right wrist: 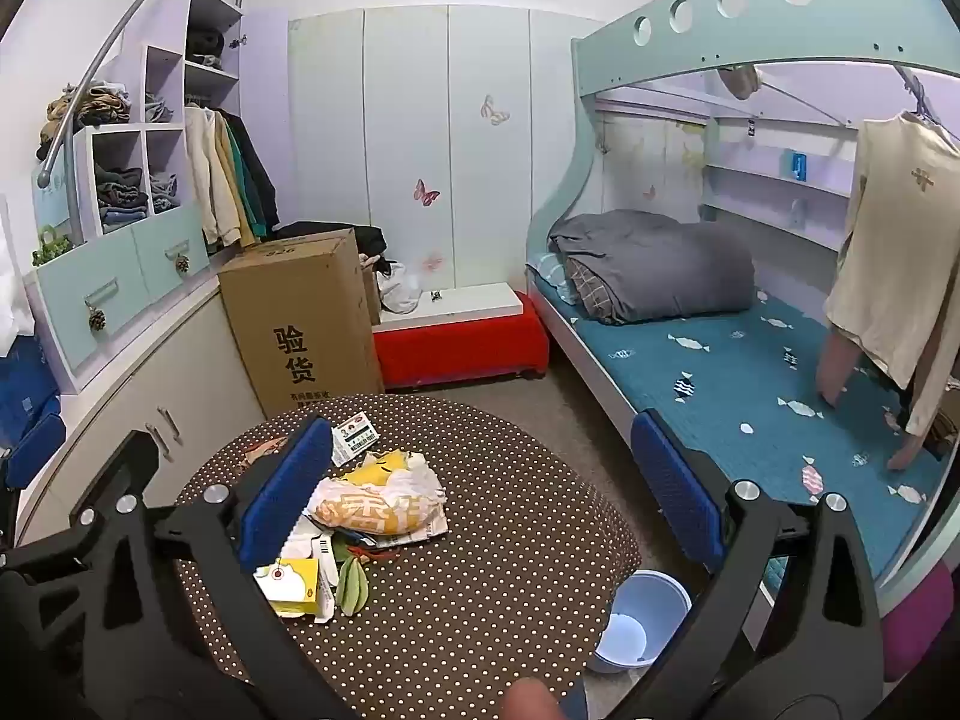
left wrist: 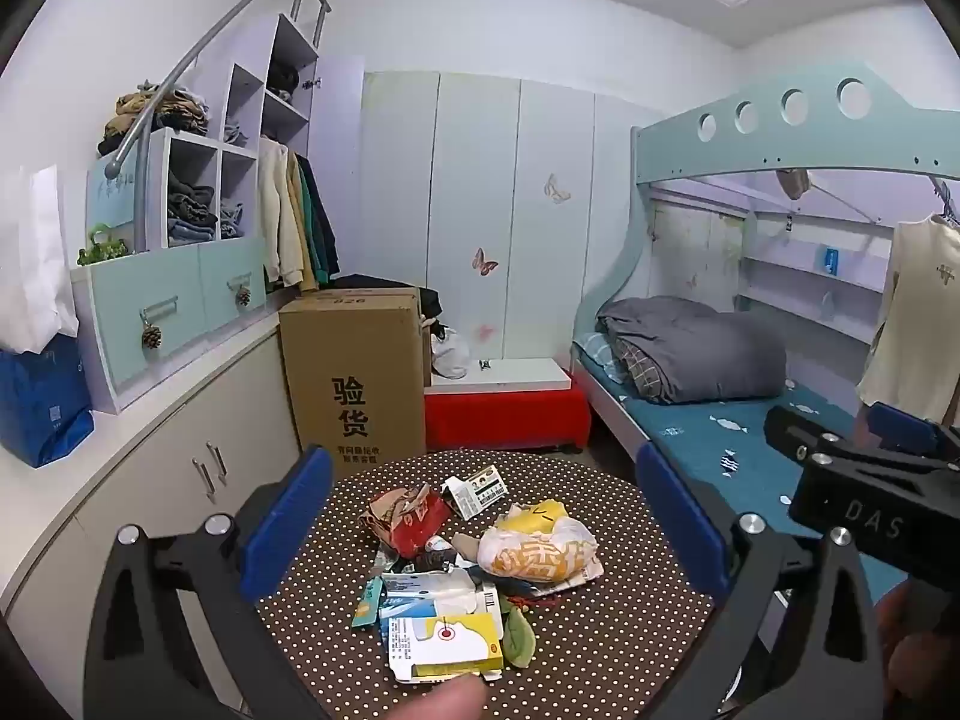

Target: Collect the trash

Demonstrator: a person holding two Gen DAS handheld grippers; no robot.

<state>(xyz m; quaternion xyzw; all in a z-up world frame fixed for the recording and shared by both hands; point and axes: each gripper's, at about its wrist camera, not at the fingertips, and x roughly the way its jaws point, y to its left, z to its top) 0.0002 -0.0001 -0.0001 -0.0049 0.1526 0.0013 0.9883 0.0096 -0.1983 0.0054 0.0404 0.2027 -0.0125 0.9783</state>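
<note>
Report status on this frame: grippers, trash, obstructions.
Left gripper and right gripper open, empty, above the table. Trash pile untouched on it. Bin on the floor, right of the table. Nothing in the way.

Grippers: two, left gripper [left wrist: 480, 531] and right gripper [right wrist: 486, 489]
Desk [right wrist: 510, 588]: one
Cardboard box [left wrist: 354, 372]: one
Bucket [right wrist: 639, 621]: one, at the desk's 4 o'clock
Bed [right wrist: 720, 372]: one
Butterfly stickers [right wrist: 426, 192]: three plain
Leaves [right wrist: 351, 585]: one

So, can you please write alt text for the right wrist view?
The open right hand-held gripper hovers over a polka-dot table with a trash pile. A pale blue bin stands on the floor beside the table, near a bunk bed.
</note>
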